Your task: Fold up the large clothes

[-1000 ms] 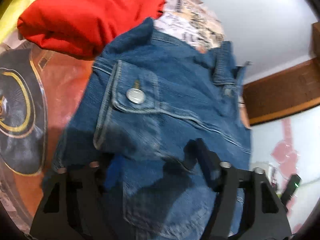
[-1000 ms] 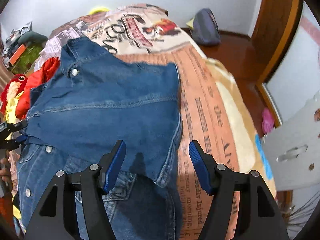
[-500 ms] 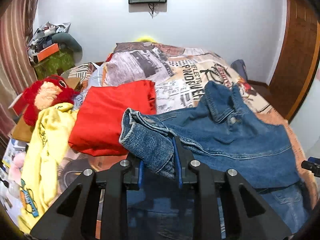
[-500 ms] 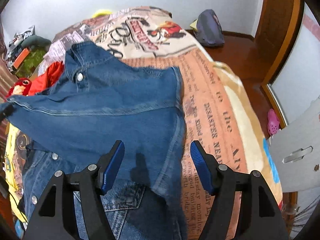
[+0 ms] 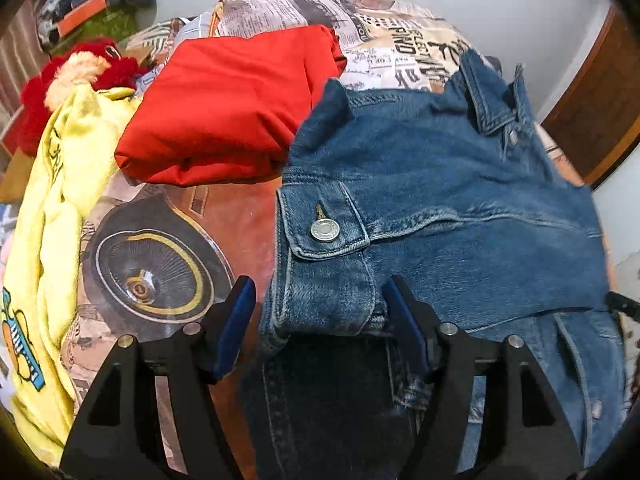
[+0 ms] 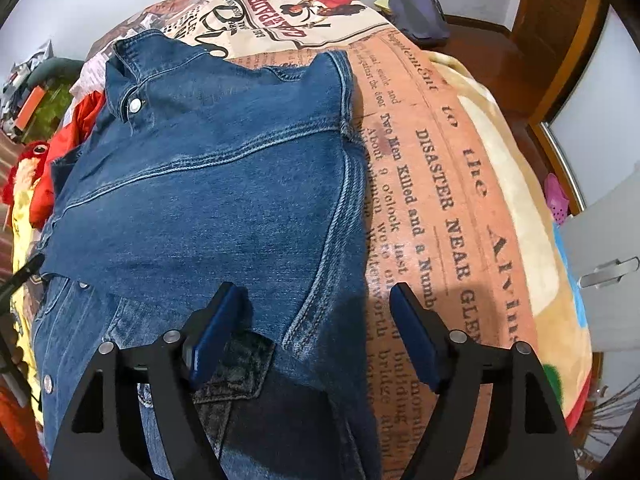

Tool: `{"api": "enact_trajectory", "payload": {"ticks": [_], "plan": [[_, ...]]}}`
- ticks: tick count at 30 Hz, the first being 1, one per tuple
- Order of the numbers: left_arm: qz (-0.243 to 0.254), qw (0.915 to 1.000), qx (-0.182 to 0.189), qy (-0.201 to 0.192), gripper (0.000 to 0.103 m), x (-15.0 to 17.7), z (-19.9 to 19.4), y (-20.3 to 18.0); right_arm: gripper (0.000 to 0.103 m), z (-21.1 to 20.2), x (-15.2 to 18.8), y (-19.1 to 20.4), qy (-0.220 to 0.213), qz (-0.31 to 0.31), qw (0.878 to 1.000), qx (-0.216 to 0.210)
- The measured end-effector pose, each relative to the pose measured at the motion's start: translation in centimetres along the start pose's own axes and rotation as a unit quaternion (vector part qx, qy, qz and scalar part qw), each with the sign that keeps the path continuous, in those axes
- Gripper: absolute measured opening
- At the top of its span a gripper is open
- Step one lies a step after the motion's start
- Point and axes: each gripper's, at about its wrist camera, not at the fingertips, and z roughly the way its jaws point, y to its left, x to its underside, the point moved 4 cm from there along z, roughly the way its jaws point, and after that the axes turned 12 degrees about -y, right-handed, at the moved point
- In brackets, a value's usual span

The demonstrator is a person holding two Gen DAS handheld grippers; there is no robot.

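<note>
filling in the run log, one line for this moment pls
stage: sleeve folded over denim jacket | left gripper: jaws just opened, cuff between, unpressed | right gripper: open over jacket edge

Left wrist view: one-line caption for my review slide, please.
Left gripper open over the cuff of a denim jacket on the bed, red garment behind.

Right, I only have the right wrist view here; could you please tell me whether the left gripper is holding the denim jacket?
Observer: No. The left gripper is open. Its jaws have just been opening, and the sleeve cuff sits unpinched between them.
Operator: Thank you. Is anything lying close to the jacket on that side?
Observer: Yes, a folded red garment lies against the far left corner of the denim jacket.
</note>
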Motion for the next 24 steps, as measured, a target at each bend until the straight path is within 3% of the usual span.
{"api": "enact_trajectory", "payload": {"ticks": [6, 10, 18, 24], "plan": [[0.012, 0.9995, -0.009, -0.029, 0.066, -2.5, -2.6, 1.1, 0.074, -1.4, -1.6, 0.0, -0.033, -0.016, 0.999, 0.003], [0.024, 0.9987, -0.007, -0.044, 0.067, -4.7, -2.4, 1.0, 0.074, -2.0, -3.7, -0.2, -0.058, -0.010, 0.998, -0.003], [0.057, 0.9973, 0.021, -0.041, 0.067, -8.6, 1.4, -0.8, 0.074, -0.4, -7.4, -0.8, -0.074, 0.013, 0.997, -0.007], [0.073, 0.9961, 0.039, -0.028, 0.066, -10.2, 6.0, -1.2, 0.074, 3.7, -9.2, -1.7, -0.051, 0.050, 0.997, -0.030]]}}
